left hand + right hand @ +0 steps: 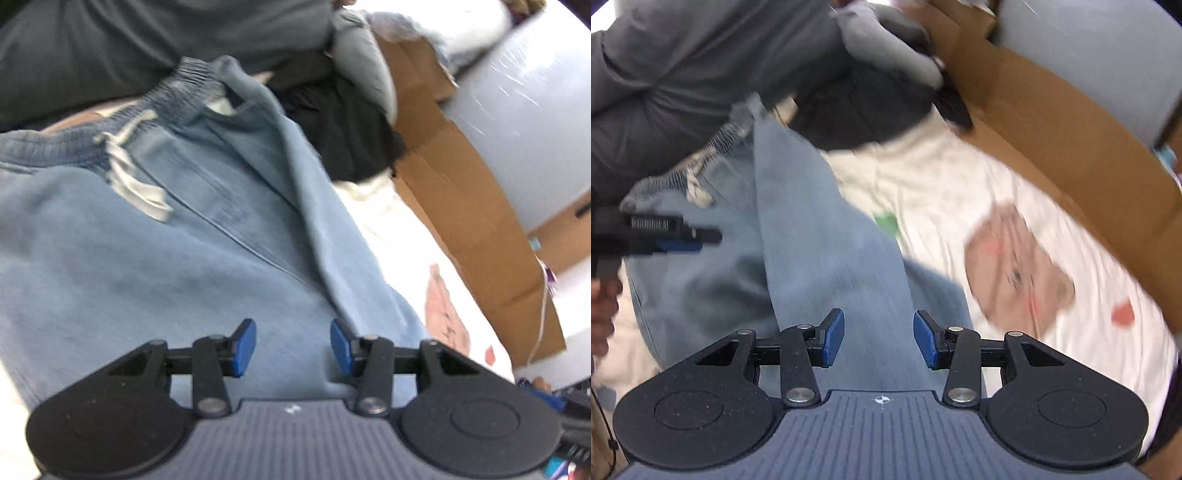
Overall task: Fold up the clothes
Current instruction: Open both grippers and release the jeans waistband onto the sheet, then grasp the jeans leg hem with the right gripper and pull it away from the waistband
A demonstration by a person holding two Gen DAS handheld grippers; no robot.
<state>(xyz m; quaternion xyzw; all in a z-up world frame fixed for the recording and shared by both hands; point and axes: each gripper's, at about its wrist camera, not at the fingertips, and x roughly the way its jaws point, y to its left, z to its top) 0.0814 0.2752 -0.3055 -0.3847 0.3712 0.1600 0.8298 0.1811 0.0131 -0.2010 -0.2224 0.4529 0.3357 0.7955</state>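
Both grippers agape over blue sweatpants [147, 258]

Each handheld gripper, left gripper [293, 347] and right gripper [879, 339], has a grey ribbed body flanked by two round black discs, with black linkage arms pinned by silver screws. Its fingers [243, 347] carry blue pads on black mounts. A small white mark sits at the front edge of the ribbed body.
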